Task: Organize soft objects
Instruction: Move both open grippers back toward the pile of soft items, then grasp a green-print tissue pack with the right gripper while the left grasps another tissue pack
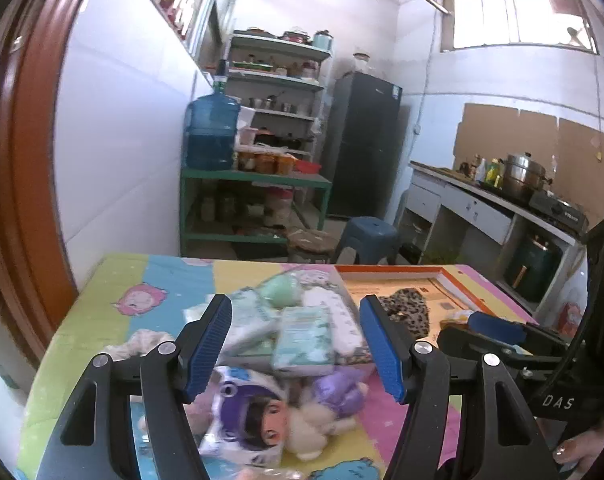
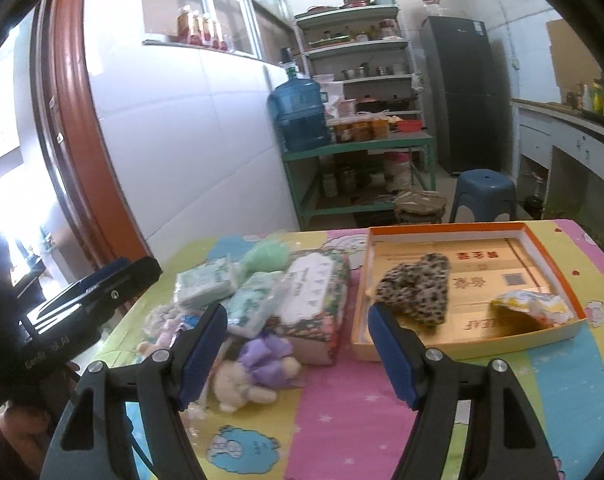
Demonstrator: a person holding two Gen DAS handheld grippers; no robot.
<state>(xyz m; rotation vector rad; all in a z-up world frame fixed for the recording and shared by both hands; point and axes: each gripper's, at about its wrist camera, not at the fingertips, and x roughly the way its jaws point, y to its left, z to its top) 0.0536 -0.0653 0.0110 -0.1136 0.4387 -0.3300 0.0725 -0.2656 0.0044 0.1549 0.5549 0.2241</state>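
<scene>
A pile of soft things lies on the cartoon-print table cloth (image 2: pixel 342 420). It holds wrapped tissue packs (image 2: pixel 206 284), a floral tissue pack (image 2: pixel 314 296), a green puff (image 2: pixel 262 258) and a purple and cream plush toy (image 2: pixel 262 360). A packaged doll (image 1: pixel 258 420) lies nearest me. To the right stands an orange-rimmed flat box (image 2: pixel 442 230) with a leopard-print cloth (image 2: pixel 414 292) and a yellow-white packet (image 2: pixel 530 304) in it. My left gripper (image 1: pixel 296 344) hovers open above the pile, holding nothing. My right gripper (image 2: pixel 298 354) is open and empty too, between the pile and the box.
Behind the table are a blue stool (image 2: pixel 484 192), a green rack (image 2: pixel 358 148) with a water jug (image 2: pixel 300 114), and a dark fridge (image 2: pixel 458 92). A counter with pots (image 1: pixel 522 176) runs along the right wall. A red-brown door frame (image 1: pixel 18 160) stands at the left.
</scene>
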